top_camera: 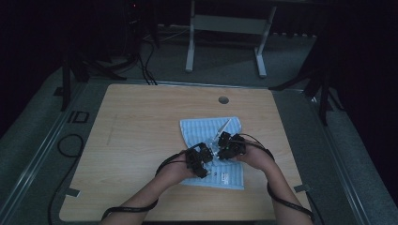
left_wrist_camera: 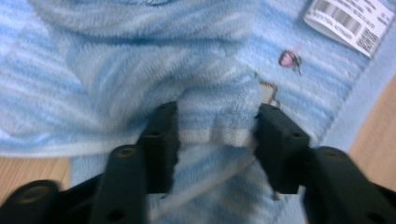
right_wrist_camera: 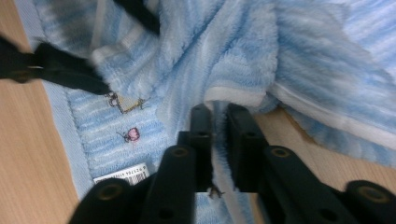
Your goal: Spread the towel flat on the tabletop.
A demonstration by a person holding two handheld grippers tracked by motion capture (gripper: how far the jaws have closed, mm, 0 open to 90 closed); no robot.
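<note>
A light blue striped towel (top_camera: 206, 129) lies on the wooden table (top_camera: 136, 140), its middle lifted into a fold. My left gripper (top_camera: 209, 155) and right gripper (top_camera: 219, 149) meet over it, tips close together. In the left gripper view a bunched fold with a white hem (left_wrist_camera: 217, 136) fills the gap between the jaws of the left gripper (left_wrist_camera: 217, 135), pressed from both sides. The right gripper (right_wrist_camera: 219, 126) has its jaws almost together, pinching a thin towel edge (right_wrist_camera: 233, 95). The left gripper's black jaw (right_wrist_camera: 65, 70) reaches in at upper left. A barcode label (left_wrist_camera: 348, 21) and a small pink embroidery (right_wrist_camera: 133, 134) mark the flat layer.
A round cable hole (top_camera: 223, 100) sits near the table's far edge. Bare wood stretches to the left of the towel. Beyond the table stand a white desk frame (top_camera: 225, 42) and dark stands; a cable loop (top_camera: 70, 145) lies on the floor at left.
</note>
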